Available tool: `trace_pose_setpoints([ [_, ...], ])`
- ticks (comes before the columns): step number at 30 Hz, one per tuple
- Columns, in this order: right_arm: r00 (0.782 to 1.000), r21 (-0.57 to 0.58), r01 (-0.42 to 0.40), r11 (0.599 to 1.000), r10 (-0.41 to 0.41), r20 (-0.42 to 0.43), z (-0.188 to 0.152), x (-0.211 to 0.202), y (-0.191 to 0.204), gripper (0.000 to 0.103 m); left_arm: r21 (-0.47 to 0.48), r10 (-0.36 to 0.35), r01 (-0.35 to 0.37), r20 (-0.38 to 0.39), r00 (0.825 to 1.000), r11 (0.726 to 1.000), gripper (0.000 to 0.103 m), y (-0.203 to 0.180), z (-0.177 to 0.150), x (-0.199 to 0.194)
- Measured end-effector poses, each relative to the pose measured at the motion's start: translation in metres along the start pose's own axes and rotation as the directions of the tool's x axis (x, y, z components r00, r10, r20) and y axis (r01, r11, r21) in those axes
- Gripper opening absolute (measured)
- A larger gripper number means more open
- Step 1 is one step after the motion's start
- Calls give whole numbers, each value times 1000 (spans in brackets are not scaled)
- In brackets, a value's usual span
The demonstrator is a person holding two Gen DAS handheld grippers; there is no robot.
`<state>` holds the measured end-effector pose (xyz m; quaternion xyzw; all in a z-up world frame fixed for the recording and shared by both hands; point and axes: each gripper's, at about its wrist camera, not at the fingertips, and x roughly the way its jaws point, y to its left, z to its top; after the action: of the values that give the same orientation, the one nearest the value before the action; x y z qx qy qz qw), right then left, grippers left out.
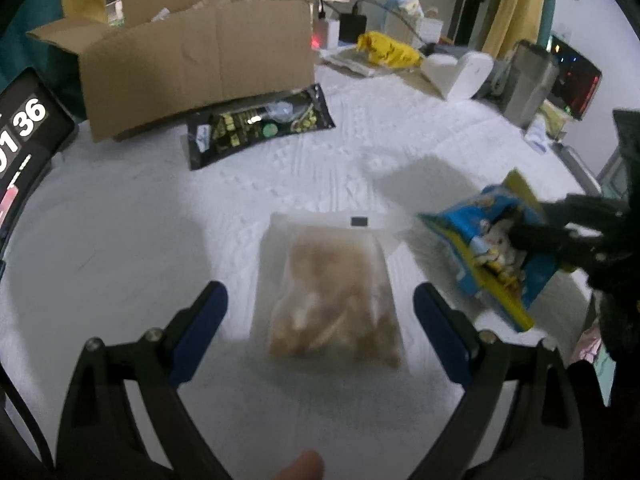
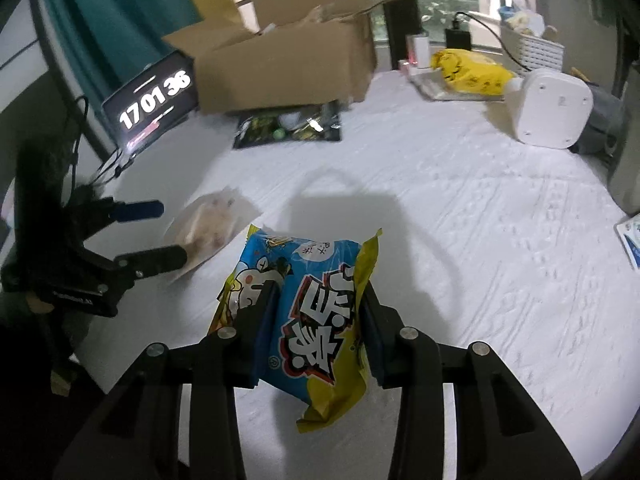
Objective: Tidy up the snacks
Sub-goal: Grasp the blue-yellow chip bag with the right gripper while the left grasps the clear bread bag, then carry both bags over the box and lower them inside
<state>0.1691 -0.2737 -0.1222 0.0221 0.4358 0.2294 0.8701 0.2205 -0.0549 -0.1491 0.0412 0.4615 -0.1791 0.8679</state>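
A blue and yellow snack bag is being pinched between the jaws of the right gripper, whose blue pads are pressing into its two sides so that the packet is crumpled between them. In the left wrist view the same bag is seen at the right edge, gripped by that black gripper just above the white textured table.

The left gripper is being held with its jaws spread wide, one blue-padded finger on each side of a clear bag of brown snacks. That bag is lying flat on the table, and no pad is touching it. From the right wrist view the two spread fingers are seen at the near end of the clear bag; whether the lower finger is resting on the bag cannot be told.

A black snack packet is lying flat farther back, just in front of an open cardboard box. A dark clock display is standing beside the box. A yellow bag and a white appliance are lying near the far edge, well apart from the grippers. A fingertip is showing at the bottom of the left wrist view.
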Motion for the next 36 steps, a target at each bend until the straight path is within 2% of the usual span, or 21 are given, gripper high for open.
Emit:
trace_pose_setpoints([
  [3,1000,21,2,1000,-2,7,5,2,-11,42,-32,21,-23,-65,998,999,94,5,2,20],
  [4,1000,25,2,1000,-2,10,8,4,-12,42,-37,20,-22,-48,999,999,89,7,3,19],
  [6,1000,33,0,999,0,20,14,5,-17,42,-42,14,-16,-43,999,999,74,9,6,18],
  [7,1000,35,-2,999,1,25,17,6,-18,42,-47,13,-15,-39,999,999,61,11,8,17],
  [11,999,33,-8,999,7,37,31,11,-21,42,-82,-13,11,-30,999,997,50,20,11,14],
  [17,998,2,-18,1000,18,55,56,16,-16,42,-113,-17,18,9,1000,993,49,31,21,1],
  [22,997,-2,-22,1000,22,77,73,19,-14,42,-137,7,3,72,997,991,49,45,40,-15],
  [36,990,13,-25,1000,23,137,117,20,-15,42,-105,49,-30,187,981,994,49,75,100,-35],
])
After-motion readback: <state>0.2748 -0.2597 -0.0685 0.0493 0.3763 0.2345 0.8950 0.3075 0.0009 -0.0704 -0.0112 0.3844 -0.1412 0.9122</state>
